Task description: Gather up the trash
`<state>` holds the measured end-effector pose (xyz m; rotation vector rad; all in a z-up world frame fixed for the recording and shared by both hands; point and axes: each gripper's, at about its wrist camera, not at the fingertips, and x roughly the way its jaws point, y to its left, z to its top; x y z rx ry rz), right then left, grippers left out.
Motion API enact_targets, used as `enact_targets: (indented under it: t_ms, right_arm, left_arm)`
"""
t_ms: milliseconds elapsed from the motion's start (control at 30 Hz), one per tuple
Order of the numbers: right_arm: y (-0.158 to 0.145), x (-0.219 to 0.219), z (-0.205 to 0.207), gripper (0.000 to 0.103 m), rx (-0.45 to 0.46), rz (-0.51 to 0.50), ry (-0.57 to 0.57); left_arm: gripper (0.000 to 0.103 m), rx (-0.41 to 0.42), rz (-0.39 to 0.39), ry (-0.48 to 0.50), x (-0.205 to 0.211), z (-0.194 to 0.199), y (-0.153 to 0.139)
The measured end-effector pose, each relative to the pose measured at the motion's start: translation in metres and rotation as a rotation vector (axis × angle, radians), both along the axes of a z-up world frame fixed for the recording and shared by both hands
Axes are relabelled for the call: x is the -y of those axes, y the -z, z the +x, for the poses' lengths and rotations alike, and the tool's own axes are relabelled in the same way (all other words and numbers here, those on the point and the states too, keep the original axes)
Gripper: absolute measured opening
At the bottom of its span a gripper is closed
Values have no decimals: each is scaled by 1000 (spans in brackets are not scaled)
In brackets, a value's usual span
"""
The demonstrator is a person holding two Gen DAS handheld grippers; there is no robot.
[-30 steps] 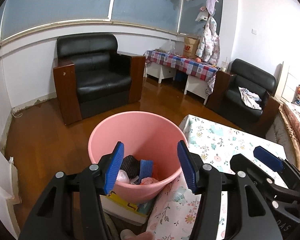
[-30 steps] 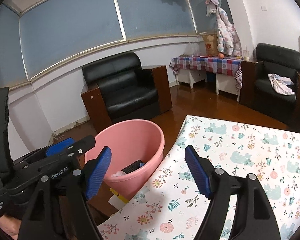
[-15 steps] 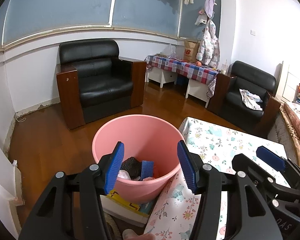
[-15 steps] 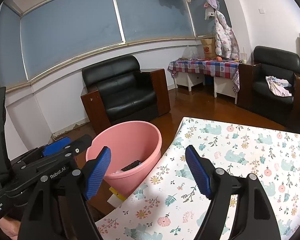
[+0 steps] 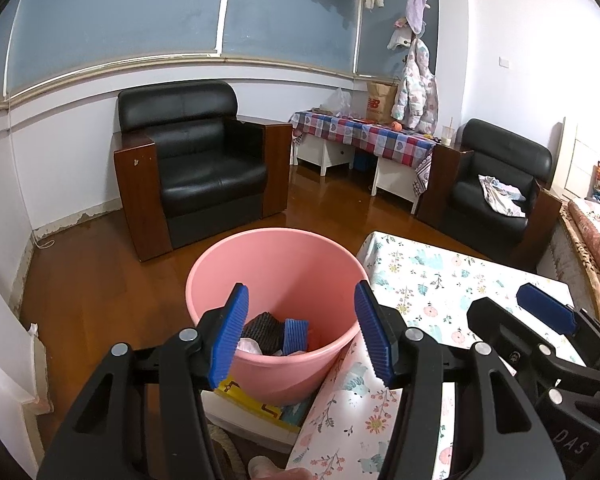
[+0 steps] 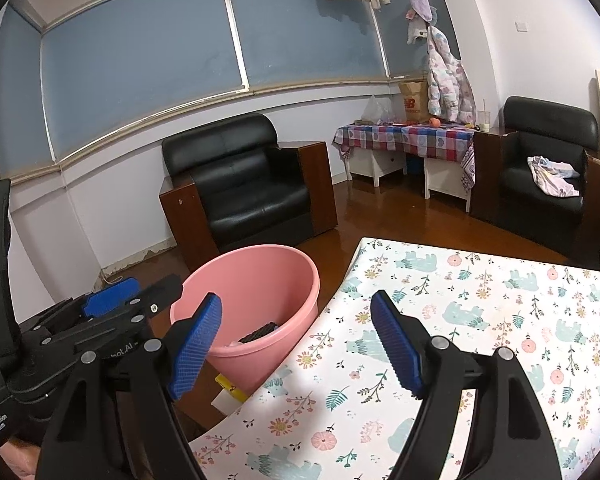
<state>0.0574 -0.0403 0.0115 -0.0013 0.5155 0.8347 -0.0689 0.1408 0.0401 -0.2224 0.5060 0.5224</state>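
A pink bin [image 5: 274, 256] [image 6: 256, 280] stands on the floor beside the table's left edge. Inside lie a black ridged piece [image 5: 262, 326] [image 6: 258, 332], a blue ridged piece [image 5: 295, 330] and pale crumpled scraps [image 5: 249, 345]. My left gripper [image 5: 298, 332] hovers open above the bin's near rim with nothing between its fingers. My right gripper [image 6: 296, 346] is open and empty over the table's left edge, just right of the bin. The floral tablecloth [image 6: 480, 320] [image 5: 432, 280] shows no loose item.
A black armchair [image 5: 196, 168] sits behind the bin, and a second one [image 5: 496, 184] holds a cloth at the right. A checked side table [image 5: 364, 136] stands between them. A yellow-edged box [image 5: 246, 396] lies under the bin. Wooden floor spreads to the left.
Both grippers have lifted and drawn back a little, so the bin sits lower and farther in view. Both stay open and empty.
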Motion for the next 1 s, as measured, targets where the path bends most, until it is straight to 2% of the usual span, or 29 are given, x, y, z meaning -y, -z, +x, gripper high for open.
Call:
enact_targets:
  t_ms: [567, 1000]
  right_arm:
    - [-8, 13, -6, 76, 28, 32, 22]
    - [-7, 13, -5, 76, 30, 18, 47]
  left_arm:
    - [56, 2, 12, 5, 4, -4, -1]
    - [55, 20, 23, 6, 1, -10, -8]
